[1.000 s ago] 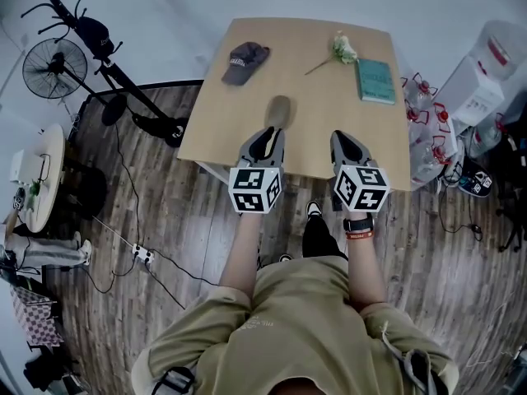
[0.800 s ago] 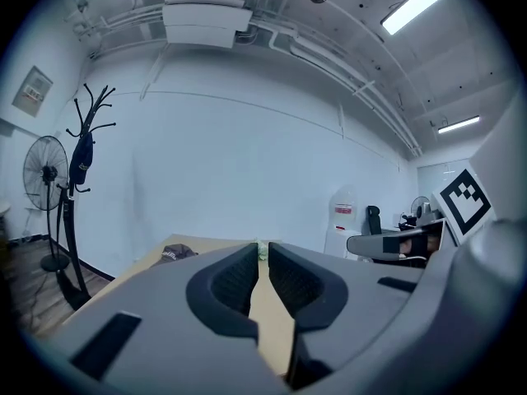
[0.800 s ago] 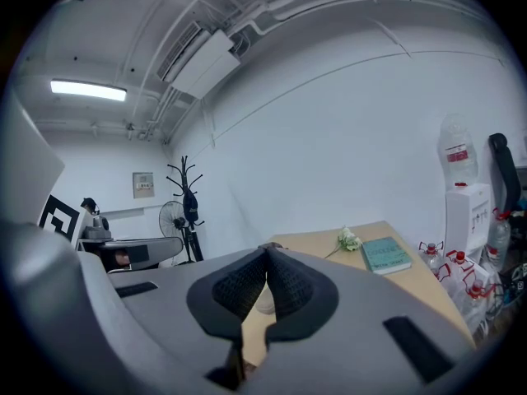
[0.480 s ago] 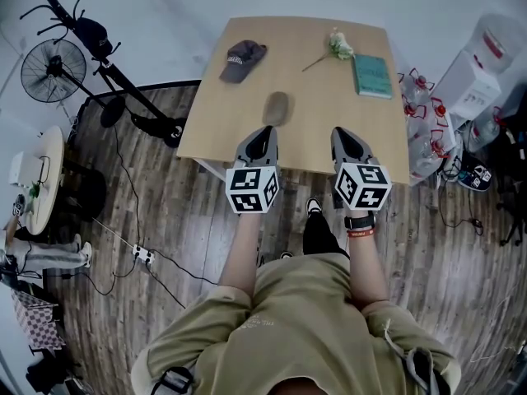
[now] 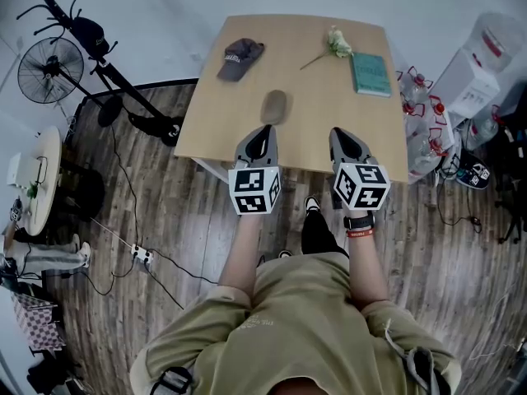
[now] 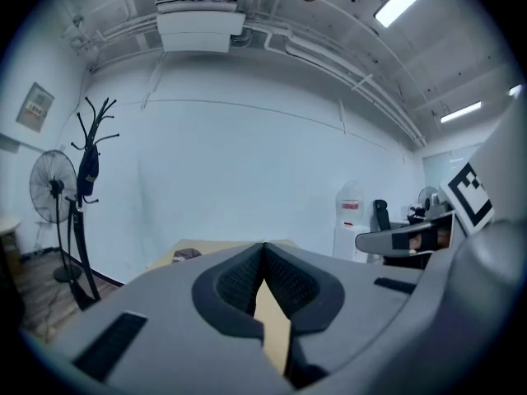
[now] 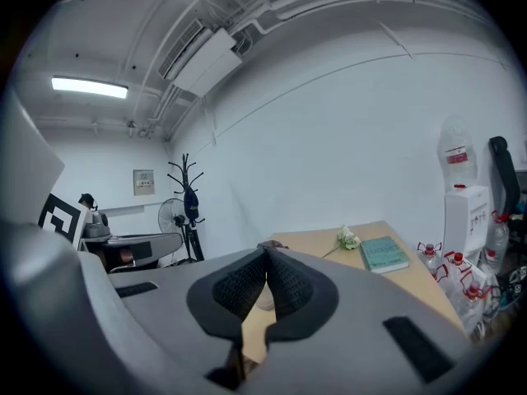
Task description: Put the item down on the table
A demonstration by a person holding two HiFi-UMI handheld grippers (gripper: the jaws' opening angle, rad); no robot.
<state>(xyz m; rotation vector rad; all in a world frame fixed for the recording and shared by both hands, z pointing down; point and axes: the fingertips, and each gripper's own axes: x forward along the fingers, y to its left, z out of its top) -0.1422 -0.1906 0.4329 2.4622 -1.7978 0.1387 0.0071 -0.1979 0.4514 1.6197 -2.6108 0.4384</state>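
Note:
A tan oval item (image 5: 274, 105) lies on the wooden table (image 5: 329, 97), in the near middle. My left gripper (image 5: 264, 130) hovers just short of it over the table's near edge, shut, with nothing between its pads. In the left gripper view the left gripper (image 6: 263, 246) shows its tips touching, with only tabletop visible through the lower gap. My right gripper (image 5: 339, 135) is level with it further right, also shut and empty. In the right gripper view the right gripper (image 7: 265, 248) has its tips together, and a pale rounded shape, hard to make out, shows behind them.
At the back of the table are a dark cap (image 5: 239, 58), a white flower (image 5: 336, 44) and a teal book (image 5: 371, 74). A fan (image 5: 49, 70) and a coat stand (image 5: 90, 35) are on the left. Water bottles (image 5: 420, 109) and a dispenser (image 5: 482, 72) stand on the right.
Both grippers stay over the table's near edge and have barely moved. The tan item lies in the same spot, with a slightly wider gap between it and the left gripper's tip.

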